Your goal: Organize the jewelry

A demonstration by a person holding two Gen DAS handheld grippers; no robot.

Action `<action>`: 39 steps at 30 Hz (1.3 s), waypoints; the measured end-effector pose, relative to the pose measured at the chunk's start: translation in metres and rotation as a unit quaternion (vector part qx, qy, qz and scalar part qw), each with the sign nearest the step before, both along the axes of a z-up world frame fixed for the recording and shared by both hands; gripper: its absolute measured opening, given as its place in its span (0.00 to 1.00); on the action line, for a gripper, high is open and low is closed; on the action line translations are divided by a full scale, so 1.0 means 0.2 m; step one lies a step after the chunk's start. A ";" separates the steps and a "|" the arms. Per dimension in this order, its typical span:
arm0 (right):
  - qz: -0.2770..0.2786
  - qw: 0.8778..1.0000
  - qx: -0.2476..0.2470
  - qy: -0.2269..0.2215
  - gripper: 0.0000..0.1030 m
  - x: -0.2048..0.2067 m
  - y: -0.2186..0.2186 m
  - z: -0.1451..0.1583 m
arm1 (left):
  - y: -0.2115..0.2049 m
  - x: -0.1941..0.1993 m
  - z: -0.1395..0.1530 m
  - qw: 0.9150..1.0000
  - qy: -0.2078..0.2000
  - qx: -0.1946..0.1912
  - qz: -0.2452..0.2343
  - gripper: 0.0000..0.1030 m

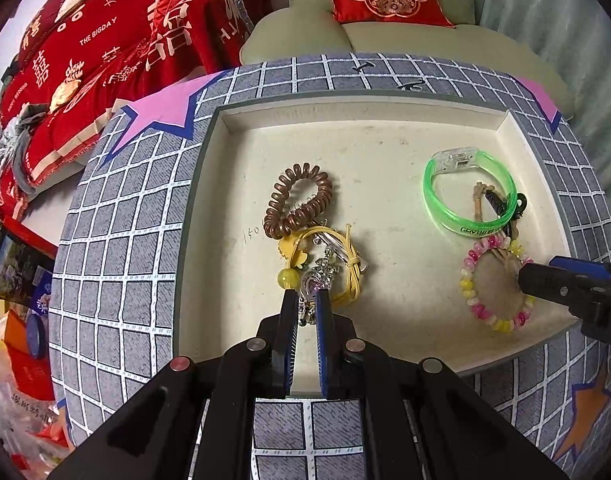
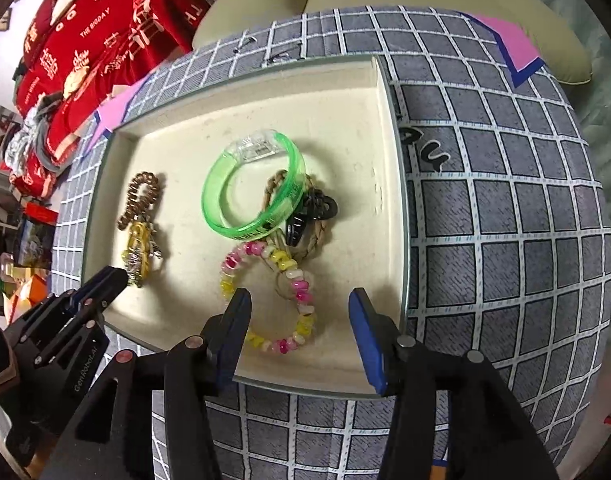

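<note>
1. The left tongs (image 1: 306, 300) are pinched on a silver chain (image 1: 320, 276) tangled with a yellow cord (image 1: 347, 264) and a brown spiral hair tie (image 1: 297, 200), all in the cream tray (image 1: 385, 140) on the desk (image 1: 117, 216).
2. Lift slowly so the cord slips free.
3. The right tongs (image 2: 301, 320) stand spread around the pink and yellow bead bracelet (image 2: 281, 304), touching nothing.
4. Keep them clear of the green bangle (image 2: 253, 184).

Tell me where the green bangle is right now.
The green bangle lies in the white tray, toward its far right part in both views, overlapping a braided cord and black clip, just beyond the pink and yellow bead bracelet.
</note>
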State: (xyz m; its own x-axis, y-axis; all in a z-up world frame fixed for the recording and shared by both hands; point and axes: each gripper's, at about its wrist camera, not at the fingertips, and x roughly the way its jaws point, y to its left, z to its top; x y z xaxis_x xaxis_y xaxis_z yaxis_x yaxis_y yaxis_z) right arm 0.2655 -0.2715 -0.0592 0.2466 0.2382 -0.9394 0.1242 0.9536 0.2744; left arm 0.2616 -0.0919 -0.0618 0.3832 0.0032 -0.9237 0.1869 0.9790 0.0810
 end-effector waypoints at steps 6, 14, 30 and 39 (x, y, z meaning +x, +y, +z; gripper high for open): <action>-0.009 1.000 0.009 -0.021 0.53 -0.06 0.00 0.10 | 0.03 -0.05 0.09 0.999 -0.033 -0.006 0.021 1.00; -0.011 0.999 0.007 -0.035 0.64 -0.26 0.01 0.20 | 0.09 -0.16 0.19 0.999 -0.025 -0.025 0.037 1.00; -0.019 0.997 -0.042 -0.059 0.83 -0.81 0.10 0.26 | 0.21 -0.68 0.26 0.999 -0.023 -0.028 0.036 1.00; -0.034 0.988 -0.093 -0.118 0.83 -0.98 0.13 0.34 | 0.28 -0.86 0.29 0.998 -0.028 -0.028 0.045 1.00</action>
State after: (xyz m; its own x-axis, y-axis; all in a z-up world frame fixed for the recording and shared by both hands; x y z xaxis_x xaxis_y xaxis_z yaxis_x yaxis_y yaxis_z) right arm 0.0695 -0.2454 0.0093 0.4731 0.0422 -0.8800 0.1433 0.9819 0.1241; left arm 0.0896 -0.0358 -0.0044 0.4340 -0.0116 -0.9008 0.0949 0.9949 0.0329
